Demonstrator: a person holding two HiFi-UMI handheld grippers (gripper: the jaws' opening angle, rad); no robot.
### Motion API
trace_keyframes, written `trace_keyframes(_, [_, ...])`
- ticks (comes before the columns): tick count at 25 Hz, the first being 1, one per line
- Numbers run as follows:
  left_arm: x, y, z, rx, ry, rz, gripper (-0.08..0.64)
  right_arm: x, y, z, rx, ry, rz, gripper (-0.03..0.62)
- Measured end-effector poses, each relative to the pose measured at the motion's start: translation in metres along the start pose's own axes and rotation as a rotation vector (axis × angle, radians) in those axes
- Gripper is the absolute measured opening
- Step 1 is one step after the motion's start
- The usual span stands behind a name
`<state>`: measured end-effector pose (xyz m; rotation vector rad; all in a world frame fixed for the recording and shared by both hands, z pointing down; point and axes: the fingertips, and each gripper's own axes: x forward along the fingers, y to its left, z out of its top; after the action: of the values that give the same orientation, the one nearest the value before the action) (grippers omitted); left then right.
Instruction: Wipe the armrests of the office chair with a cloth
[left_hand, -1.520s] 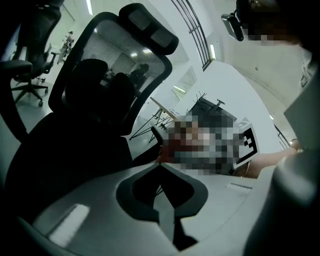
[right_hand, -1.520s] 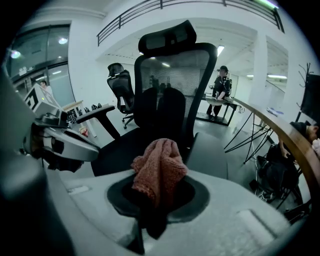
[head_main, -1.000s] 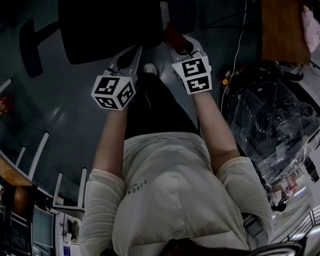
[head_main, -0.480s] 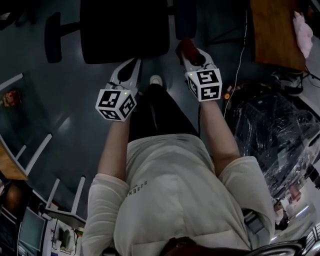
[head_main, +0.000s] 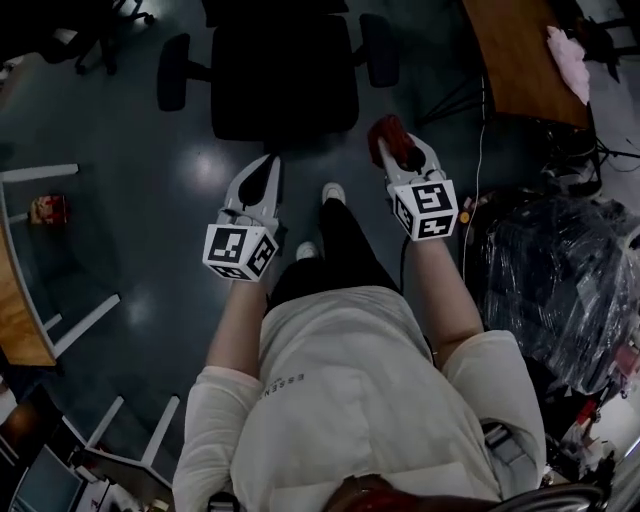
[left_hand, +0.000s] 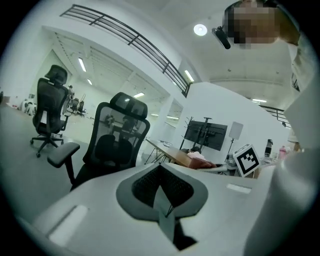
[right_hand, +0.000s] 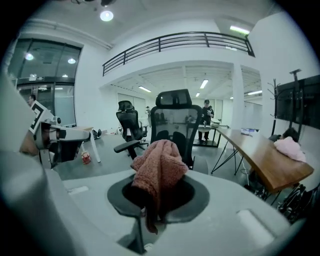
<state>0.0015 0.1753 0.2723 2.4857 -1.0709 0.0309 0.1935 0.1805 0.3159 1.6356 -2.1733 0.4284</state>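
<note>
A black office chair (head_main: 285, 85) stands ahead of me, with one armrest (head_main: 173, 72) on its left and the other armrest (head_main: 378, 50) on its right. My right gripper (head_main: 398, 152) is shut on a reddish-pink cloth (head_main: 386, 134), a little short of the right armrest. In the right gripper view the cloth (right_hand: 159, 170) bunches up out of the gripper (right_hand: 157, 192), with the chair (right_hand: 172, 125) beyond it. My left gripper (head_main: 260, 180) hangs over the floor in front of the seat. In the left gripper view that gripper (left_hand: 161, 185) is shut with nothing in it.
A wooden desk (head_main: 520, 60) with a pink bundle (head_main: 567, 55) stands at the far right. A plastic-wrapped load (head_main: 555, 280) fills the right side. White table legs (head_main: 60, 175) and a packet (head_main: 47, 208) lie at the left. More chairs (left_hand: 50, 112) stand further off.
The chair now lies further from both grippers and more of it shows, armrests included. Both grippers sit lower in the head view. The right one still holds the cloth.
</note>
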Motion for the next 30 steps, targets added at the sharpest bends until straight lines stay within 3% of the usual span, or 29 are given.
trace_keyframes(4, [-0.065,-0.021,0.011,0.053,-0.037,-0.036,0.015,-0.058,0.037,0.016,-0.082,-0.069,-0.102,0.060])
trace_keyframes(7, [-0.107,-0.036,0.026,0.078,-0.087,-0.036,0.015,-0.098,0.065,0.023,-0.093,-0.127,-0.130,0.060])
trace_keyframes(15, [-0.192,-0.092,0.037,0.130,-0.163,-0.003,0.015,-0.199,0.123,0.006,-0.070,-0.211,-0.066,0.060])
trace_keyframes(30, [-0.308,-0.204,-0.018,0.163,-0.183,0.041,0.016,-0.341,0.185,-0.036,-0.099,-0.282,0.011,0.057])
